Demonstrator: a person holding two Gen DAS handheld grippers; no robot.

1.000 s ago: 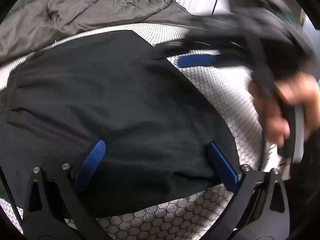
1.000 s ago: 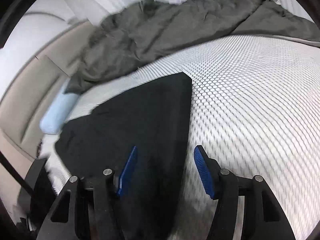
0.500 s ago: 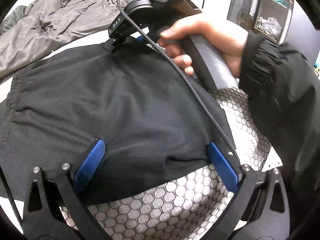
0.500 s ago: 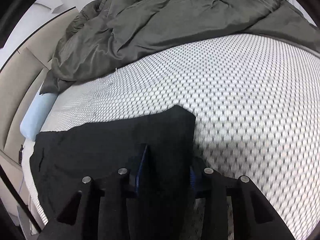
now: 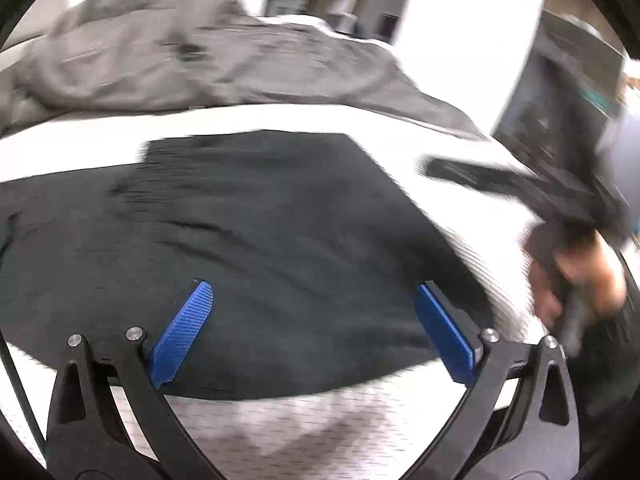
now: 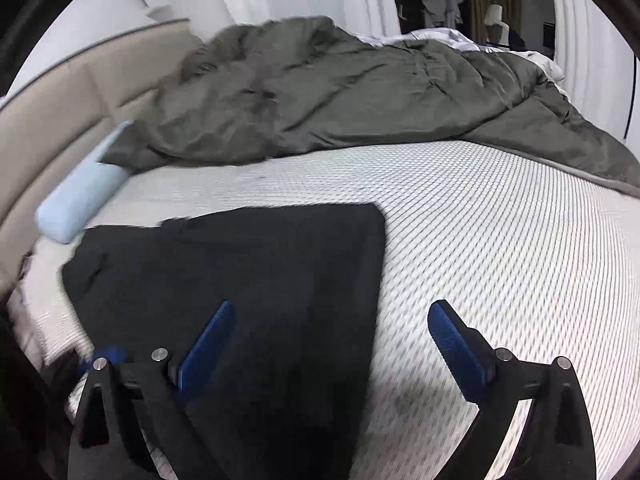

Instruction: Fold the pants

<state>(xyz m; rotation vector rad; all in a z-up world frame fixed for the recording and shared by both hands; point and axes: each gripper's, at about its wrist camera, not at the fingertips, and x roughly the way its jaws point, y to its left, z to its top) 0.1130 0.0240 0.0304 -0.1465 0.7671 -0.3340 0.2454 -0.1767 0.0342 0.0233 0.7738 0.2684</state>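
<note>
On the bed [image 6: 500, 240] the black pants [image 6: 248, 280] now lie flat and doubled, let go by the right gripper [image 6: 332, 344], whose fingers are opening, while the left gripper [image 5: 316, 320] hovers wide and empty, so this fold looks done.

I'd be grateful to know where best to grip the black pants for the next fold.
Probably the far right corner of the black pants: it lies flat and square on the mattress, bare fabric beside it. Come from the right with the right gripper, whose jaws are opening, empty.
</note>
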